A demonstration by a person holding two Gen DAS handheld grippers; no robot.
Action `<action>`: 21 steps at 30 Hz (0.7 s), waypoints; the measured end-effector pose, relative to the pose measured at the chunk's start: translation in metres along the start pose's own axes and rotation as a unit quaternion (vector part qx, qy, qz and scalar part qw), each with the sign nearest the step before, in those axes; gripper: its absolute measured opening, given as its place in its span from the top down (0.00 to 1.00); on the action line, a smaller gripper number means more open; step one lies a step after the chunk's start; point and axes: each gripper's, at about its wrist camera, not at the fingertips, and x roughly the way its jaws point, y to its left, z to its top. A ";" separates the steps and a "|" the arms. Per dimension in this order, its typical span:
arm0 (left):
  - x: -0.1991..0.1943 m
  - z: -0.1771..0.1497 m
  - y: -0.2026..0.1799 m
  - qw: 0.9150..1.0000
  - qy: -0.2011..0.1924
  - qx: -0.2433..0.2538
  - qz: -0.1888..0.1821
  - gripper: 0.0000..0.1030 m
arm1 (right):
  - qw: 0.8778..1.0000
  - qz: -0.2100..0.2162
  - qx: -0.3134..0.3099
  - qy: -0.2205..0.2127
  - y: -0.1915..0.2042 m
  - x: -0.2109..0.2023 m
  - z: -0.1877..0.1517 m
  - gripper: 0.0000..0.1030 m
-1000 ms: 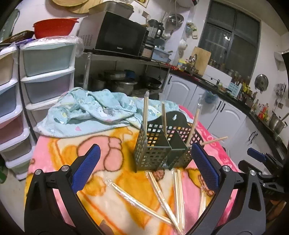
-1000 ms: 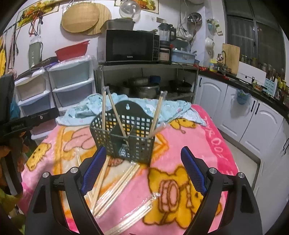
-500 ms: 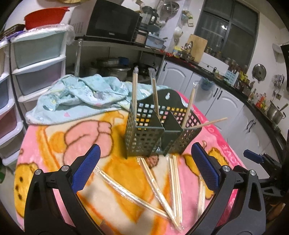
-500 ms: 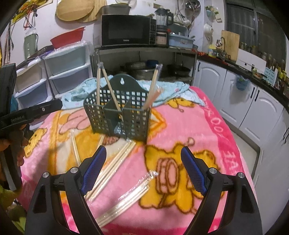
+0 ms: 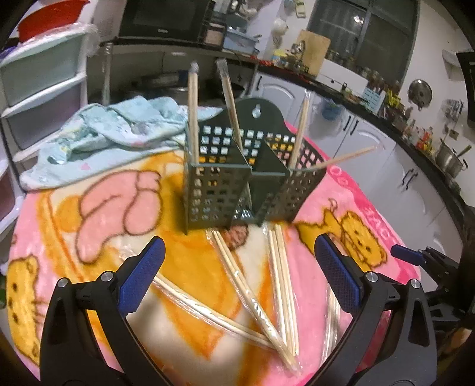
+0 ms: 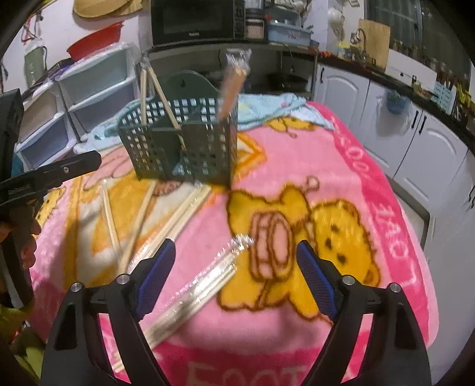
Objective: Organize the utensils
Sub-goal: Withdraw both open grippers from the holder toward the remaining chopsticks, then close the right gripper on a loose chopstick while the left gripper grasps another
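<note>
A dark green perforated utensil caddy [image 5: 237, 184] stands on the pink cartoon blanket [image 5: 98, 213], with several wrapped chopstick pairs upright in it [image 5: 193, 112]. More wrapped chopstick pairs [image 5: 252, 285] lie flat on the blanket in front of it. My left gripper [image 5: 237, 276] is open and empty, above those loose pairs. In the right wrist view the caddy [image 6: 181, 142] is at upper left, and a wrapped pair [image 6: 202, 282] lies between the fingers of my right gripper [image 6: 234, 279], which is open and empty above it.
A light blue cloth [image 5: 118, 127] lies bunched behind the caddy. White plastic drawers [image 5: 35, 89] stand at left, a shelf with a microwave [image 6: 196, 20] behind. White cabinets [image 6: 386, 112] run along the right. The blanket's edge drops off at right [image 6: 415, 237].
Both grippers have moved down and forward toward the blanket. The loose chopsticks now appear larger, and one wrapped pair now lies between the right gripper's fingers. Both stay open.
</note>
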 end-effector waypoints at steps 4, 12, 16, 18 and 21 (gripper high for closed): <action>0.016 -0.008 -0.001 1.000 0.026 -0.002 0.001 0.10 | 0.999 0.008 0.013 0.030 -0.003 0.016 -0.009 0.33; 0.048 -0.020 0.005 0.997 0.076 -0.020 -0.012 0.13 | 0.997 0.007 0.027 0.071 -0.005 0.042 -0.024 0.42; 0.063 -0.024 0.008 0.995 0.094 -0.034 -0.014 0.20 | 0.995 0.011 0.042 0.087 -0.008 0.052 -0.026 0.44; 0.070 -0.023 0.010 0.994 0.102 -0.042 -0.015 0.27 | 0.994 0.016 0.051 0.096 -0.009 0.057 -0.027 0.46; 0.078 -0.021 0.013 0.993 0.109 -0.052 -0.016 0.35 | 0.993 0.022 0.059 0.100 -0.009 0.062 -0.026 0.47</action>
